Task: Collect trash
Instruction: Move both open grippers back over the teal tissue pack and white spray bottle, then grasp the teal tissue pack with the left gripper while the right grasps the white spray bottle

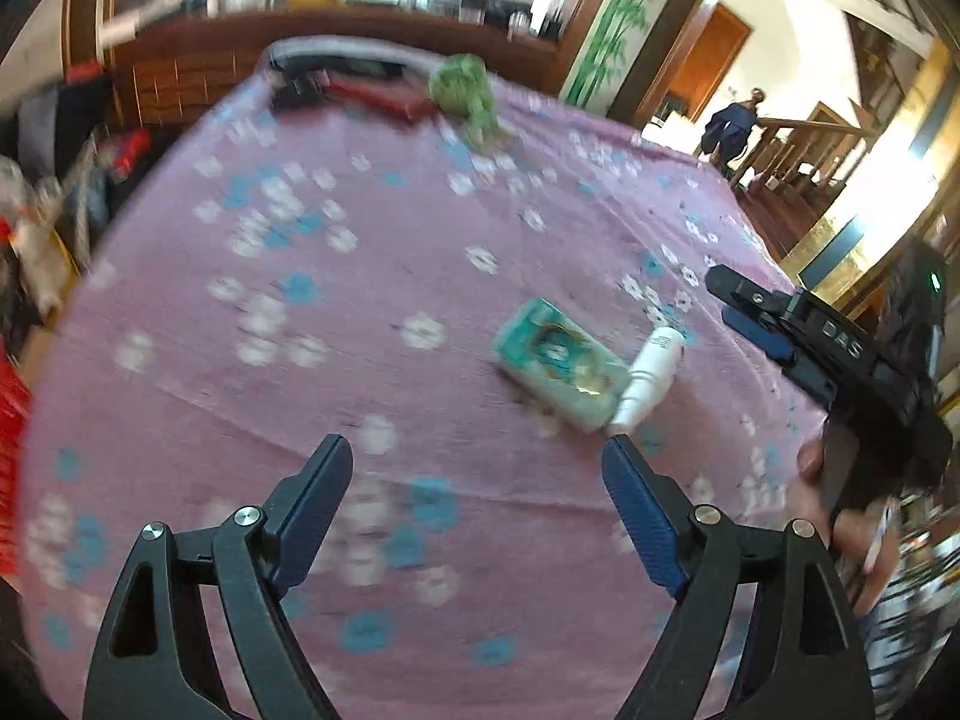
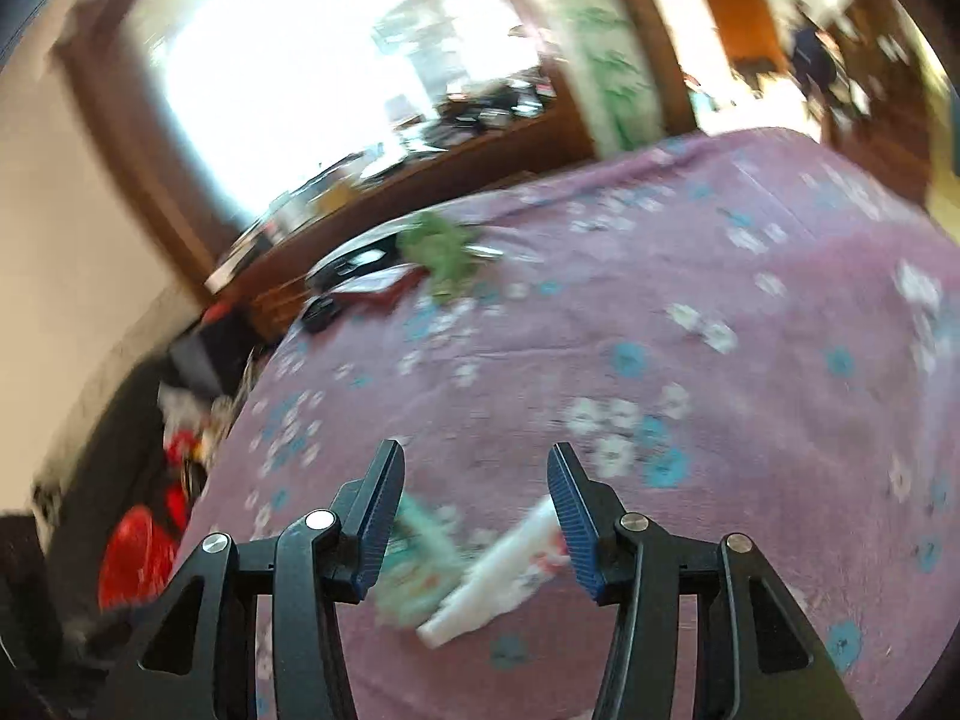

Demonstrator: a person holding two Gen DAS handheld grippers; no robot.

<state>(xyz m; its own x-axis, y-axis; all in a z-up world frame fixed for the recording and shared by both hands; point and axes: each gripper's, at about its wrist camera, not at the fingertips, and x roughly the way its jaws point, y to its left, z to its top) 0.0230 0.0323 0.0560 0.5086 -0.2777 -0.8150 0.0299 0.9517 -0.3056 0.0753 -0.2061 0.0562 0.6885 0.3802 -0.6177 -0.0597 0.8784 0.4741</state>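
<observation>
White and slim, the bottle point(image 2: 501, 570) lies on the pink floral cloth point(image 2: 690, 300) touching the teal packet point(image 2: 420, 570), both just below the right gripper point(image 2: 474, 489), whose jaws gape empty; its long axis slants across that gap. Left gripper point(image 1: 477, 468) hangs wide open too, empty, farther off; no bin shows.

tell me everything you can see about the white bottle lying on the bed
The white bottle is small, plastic-looking, with a narrower capped end. It lies on its side on the pink floral bedspread, its neck end touching or nearly touching the teal packet. In the right wrist view it lies below the open right gripper, ungripped. Blur hides any label.
</observation>
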